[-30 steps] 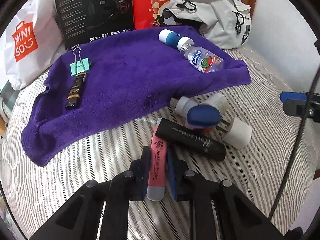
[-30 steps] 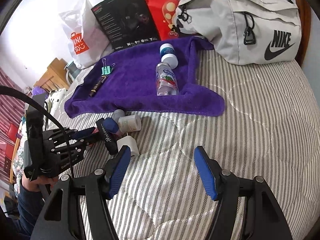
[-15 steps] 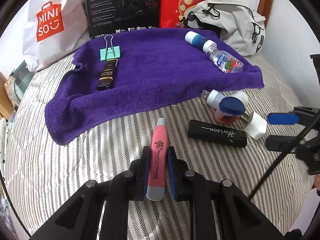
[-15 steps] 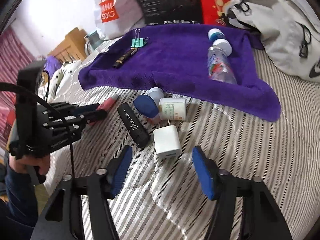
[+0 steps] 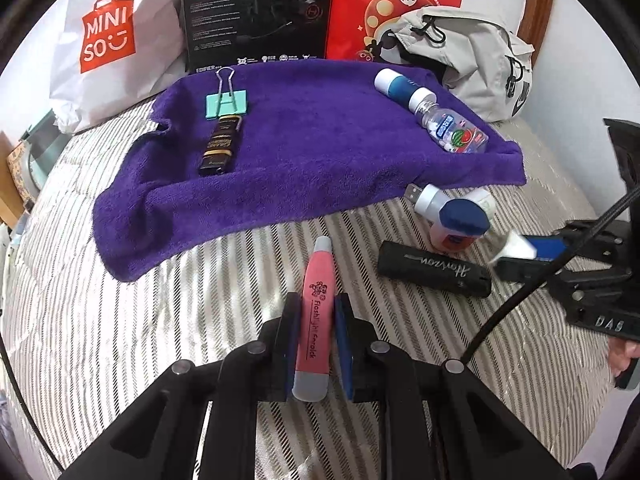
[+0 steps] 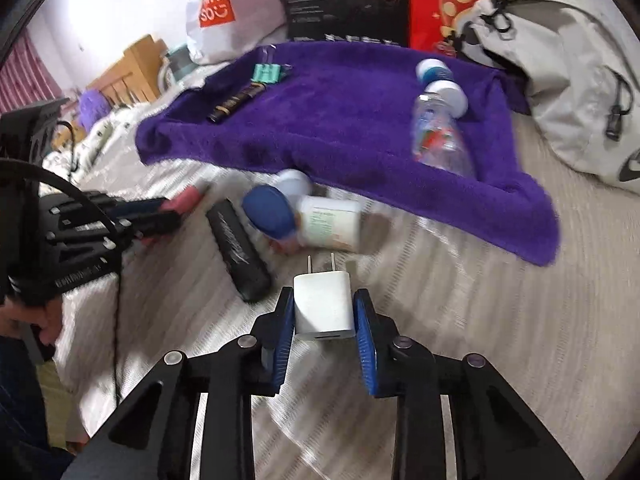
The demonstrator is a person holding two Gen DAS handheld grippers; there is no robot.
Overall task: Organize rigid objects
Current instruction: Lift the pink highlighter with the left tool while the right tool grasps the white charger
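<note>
Since half a second ago my right gripper (image 6: pixel 323 330) has closed around the white charger (image 6: pixel 323 305); my left gripper (image 5: pixel 316 346) stays clamped on the pink tube (image 5: pixel 315 322): lift both level toward the purple towel (image 5: pixel 320 128)'s bare middle

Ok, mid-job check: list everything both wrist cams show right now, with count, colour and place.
Towel: 1, purple, spread on striped bed.
Binder clip: 1, mint, towel's far left.
Dark tube: 1, black-gold, below clip.
Blue-white container: 1, towel's far right.
Clear bottle: 1, white cap, beside it.
USB stick: 1, white, off towel.
Blue-lidded jar: 1, next to stick.
White jar: 1, same cluster.
Black case: 1, on bedding.
Backpack: 1, grey, rear.
Bags, box: white, black, red, rear.
Pink tube: 1, in left gripper.
Charger: 1, white, between right gripper pads.
</note>
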